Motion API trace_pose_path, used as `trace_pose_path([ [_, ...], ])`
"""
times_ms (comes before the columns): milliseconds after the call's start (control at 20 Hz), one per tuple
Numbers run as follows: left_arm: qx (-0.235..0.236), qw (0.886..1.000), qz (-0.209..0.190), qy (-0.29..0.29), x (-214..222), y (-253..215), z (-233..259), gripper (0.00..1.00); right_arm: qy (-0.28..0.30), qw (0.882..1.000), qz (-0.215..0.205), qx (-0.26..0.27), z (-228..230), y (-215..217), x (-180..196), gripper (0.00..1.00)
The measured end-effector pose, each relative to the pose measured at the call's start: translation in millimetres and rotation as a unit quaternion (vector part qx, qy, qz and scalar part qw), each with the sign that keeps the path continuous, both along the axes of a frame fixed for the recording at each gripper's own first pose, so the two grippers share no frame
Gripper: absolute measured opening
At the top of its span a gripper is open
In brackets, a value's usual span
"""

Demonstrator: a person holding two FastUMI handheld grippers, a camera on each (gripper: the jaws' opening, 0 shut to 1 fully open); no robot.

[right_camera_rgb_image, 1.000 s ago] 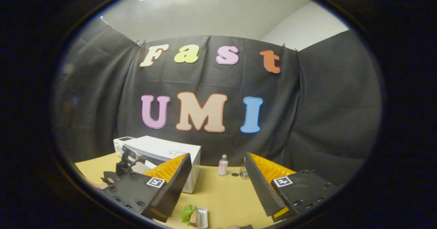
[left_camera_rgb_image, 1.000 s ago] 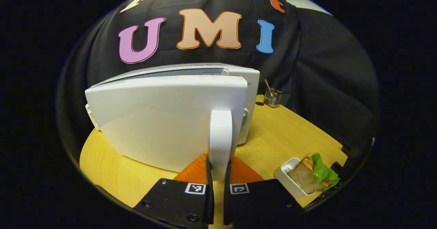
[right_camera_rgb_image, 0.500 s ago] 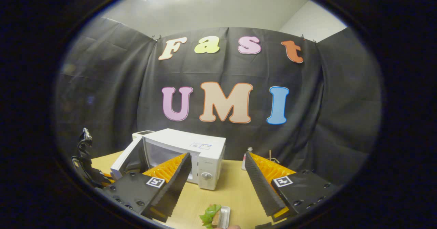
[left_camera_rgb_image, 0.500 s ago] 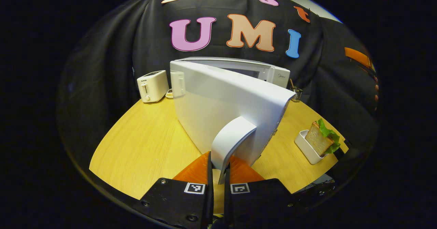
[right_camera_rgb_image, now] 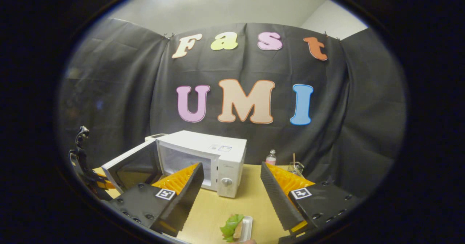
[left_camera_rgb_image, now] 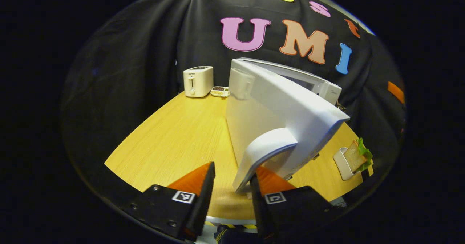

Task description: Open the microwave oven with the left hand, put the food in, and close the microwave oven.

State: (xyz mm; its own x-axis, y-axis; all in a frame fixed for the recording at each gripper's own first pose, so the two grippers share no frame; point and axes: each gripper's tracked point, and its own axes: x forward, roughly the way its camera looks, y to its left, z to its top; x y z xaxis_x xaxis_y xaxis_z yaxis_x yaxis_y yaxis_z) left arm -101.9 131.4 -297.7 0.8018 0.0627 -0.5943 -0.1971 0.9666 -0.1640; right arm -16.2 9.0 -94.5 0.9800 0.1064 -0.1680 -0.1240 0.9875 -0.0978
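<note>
While its jaws gape, left gripper (left_camera_rgb_image: 228, 193) flanks the door handle (left_camera_rgb_image: 263, 153).

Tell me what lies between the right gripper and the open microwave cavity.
In the right gripper view, bare tabletop runs from the right gripper to the microwave; the sandwich tray sits nearer, below the fingers.

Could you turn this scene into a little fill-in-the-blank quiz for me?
1. The microwave door is ____.
2. The sandwich stands in a white ____ on the table.
3. The left gripper's fingers are spread, so it is ____.
4. Beside the small dish at the table's far edge stands a white ____.

Missing words: open; tray; open; toaster
</note>
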Motion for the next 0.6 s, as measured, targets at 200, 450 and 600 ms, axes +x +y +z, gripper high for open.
trace_pose_path([
  [200, 0.036, 0.999, -0.008, -0.004, -5, 13, 5, 0.99, 0.012, 1.000, 0.000, -0.020, -11, -6, -1, 0.97],
  [450, 0.038, 0.999, -0.013, -0.033, -14, 14, 36, 1.00, 0.024, 0.999, -0.002, -0.022, -21, -8, -6, 0.97],
  [600, 0.043, 0.998, -0.011, -0.047, -21, 15, 59, 1.00, 0.038, 0.999, 0.000, -0.012, -31, -4, -11, 0.97],
])
